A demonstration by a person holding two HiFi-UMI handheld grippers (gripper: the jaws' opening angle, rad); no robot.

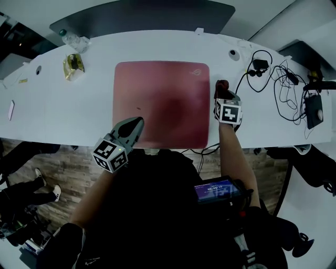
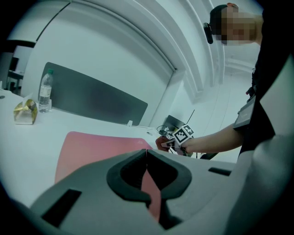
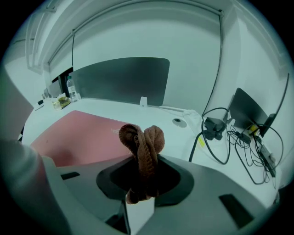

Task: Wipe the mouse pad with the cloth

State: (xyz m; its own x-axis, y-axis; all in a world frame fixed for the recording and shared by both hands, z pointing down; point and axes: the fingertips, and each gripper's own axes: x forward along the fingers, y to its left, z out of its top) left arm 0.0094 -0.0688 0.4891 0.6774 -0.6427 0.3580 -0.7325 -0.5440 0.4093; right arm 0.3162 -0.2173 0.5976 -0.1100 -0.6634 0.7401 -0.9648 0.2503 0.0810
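Observation:
A large red mouse pad (image 1: 160, 102) lies flat in the middle of the white desk (image 1: 79, 107). My right gripper (image 1: 222, 93) hovers just off the pad's right edge, shut on a folded brown cloth (image 3: 142, 147) that sticks up between its jaws; the cloth (image 1: 221, 86) shows as a dark red-brown lump in the head view. My left gripper (image 1: 137, 125) is at the pad's near left part, jaws shut with nothing between them. The left gripper view shows the pad (image 2: 98, 147) and, beyond it, the right gripper (image 2: 169, 144).
A gold-wrapped packet (image 1: 73, 66) and a water bottle (image 1: 75, 41) stand at the far left of the desk. Tangled black cables (image 1: 283, 86) and a charger (image 1: 260, 65) lie at the right. A dark panel (image 1: 142, 16) stands behind the desk.

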